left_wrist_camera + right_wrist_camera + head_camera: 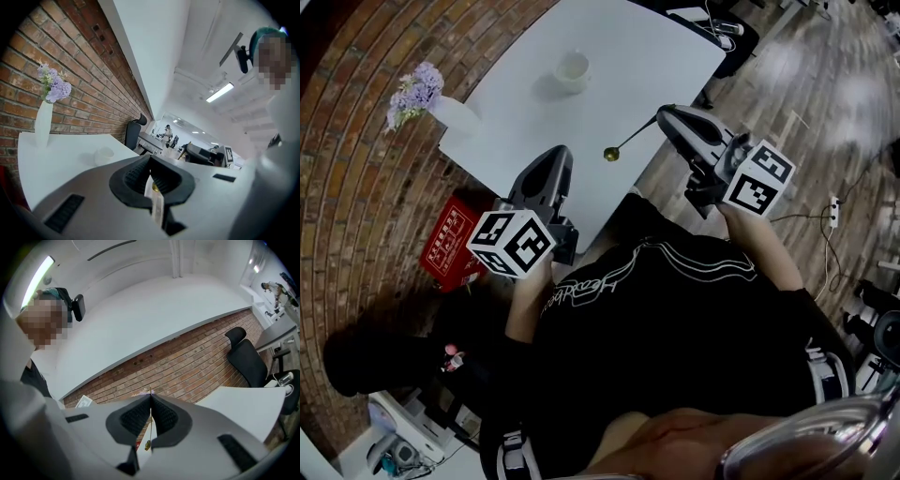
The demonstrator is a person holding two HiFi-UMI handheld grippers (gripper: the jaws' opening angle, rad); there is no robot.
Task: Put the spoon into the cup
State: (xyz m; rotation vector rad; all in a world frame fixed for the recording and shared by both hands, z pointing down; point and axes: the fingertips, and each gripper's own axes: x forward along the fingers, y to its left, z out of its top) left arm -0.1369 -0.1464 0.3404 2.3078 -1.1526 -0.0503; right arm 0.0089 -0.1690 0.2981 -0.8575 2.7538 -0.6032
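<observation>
Right gripper (667,117) is carrying the spoon (626,143) near the table's (656,56) front edge, with the cup (572,70) well apart from it, farther up the table.
I'm keeping the right jaws clamped on the thin handle, bowl sticking out toward the left gripper (560,155), whose jaws are pressed together on nothing. The grip is looking narrow, so I'm expecting the spoon could be swivelling or slipping out on the way. I'm also worrying the bowl end clips the cup rim and tips or shoves the light cup.
</observation>
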